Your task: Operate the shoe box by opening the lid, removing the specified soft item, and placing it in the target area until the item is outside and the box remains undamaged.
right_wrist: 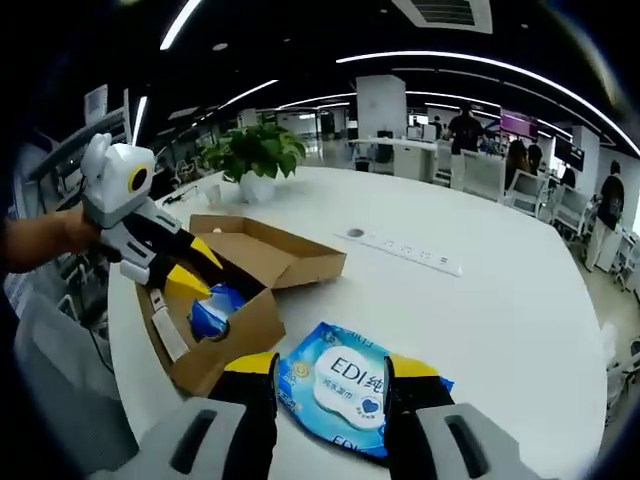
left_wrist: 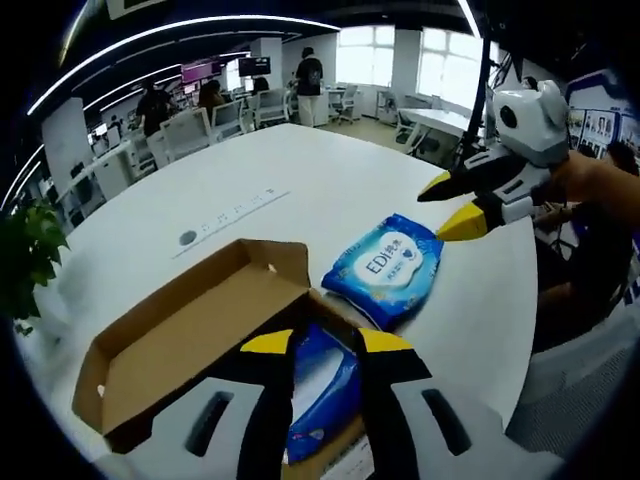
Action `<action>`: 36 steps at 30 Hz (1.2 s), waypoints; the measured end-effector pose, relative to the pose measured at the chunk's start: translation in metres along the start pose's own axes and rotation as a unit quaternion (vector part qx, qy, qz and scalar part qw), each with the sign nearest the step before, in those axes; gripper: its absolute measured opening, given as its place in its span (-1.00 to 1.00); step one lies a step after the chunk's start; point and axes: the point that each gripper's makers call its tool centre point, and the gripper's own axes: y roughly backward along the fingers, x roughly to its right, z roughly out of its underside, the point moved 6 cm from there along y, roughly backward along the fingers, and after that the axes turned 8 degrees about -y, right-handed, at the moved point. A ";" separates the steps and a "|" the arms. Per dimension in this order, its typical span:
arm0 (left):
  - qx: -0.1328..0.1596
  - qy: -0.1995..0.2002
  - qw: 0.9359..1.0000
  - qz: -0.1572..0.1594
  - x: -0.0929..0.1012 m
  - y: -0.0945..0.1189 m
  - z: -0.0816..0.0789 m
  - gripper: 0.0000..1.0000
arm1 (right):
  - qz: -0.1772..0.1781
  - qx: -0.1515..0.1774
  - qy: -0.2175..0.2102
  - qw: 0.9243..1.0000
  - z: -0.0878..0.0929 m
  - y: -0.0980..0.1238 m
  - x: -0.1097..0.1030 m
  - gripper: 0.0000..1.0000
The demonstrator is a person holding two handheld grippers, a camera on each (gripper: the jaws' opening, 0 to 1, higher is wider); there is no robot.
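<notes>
An open cardboard shoe box [left_wrist: 180,335] lies on the white table, its lid folded back. One blue soft wipes pack [left_wrist: 325,385] rests inside it, and my left gripper [left_wrist: 327,342] is open with its jaws on either side of that pack. A second blue pack marked EDI [left_wrist: 385,265] lies flat on the table beside the box. My right gripper [left_wrist: 450,205] hovers open just past it. In the right gripper view the EDI pack [right_wrist: 345,385] sits between my open right gripper [right_wrist: 333,364], while the left gripper [right_wrist: 195,268] reaches into the box [right_wrist: 255,330] over the inner pack [right_wrist: 215,312].
A power strip [left_wrist: 230,212] lies on the white table [left_wrist: 330,170] beyond the box. A potted plant [right_wrist: 250,150] stands at the table's far end. Desks, chairs and people fill the office behind. The table edge runs close to the box.
</notes>
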 end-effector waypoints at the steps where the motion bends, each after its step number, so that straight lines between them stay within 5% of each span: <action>1: -0.001 -0.002 1.000 -0.001 -0.002 0.002 0.004 -0.53 | -0.004 0.000 0.004 1.000 -0.001 -0.003 -0.004 -0.23; 15: -0.014 0.001 0.999 0.032 -0.010 0.008 0.042 -0.57 | -0.062 -0.012 0.054 0.997 -0.010 -0.033 -0.046 -0.30; 36: -0.038 -0.038 0.995 0.079 -0.003 -0.013 0.053 -0.64 | -0.109 -0.032 0.125 0.986 -0.013 -0.085 -0.093 -0.43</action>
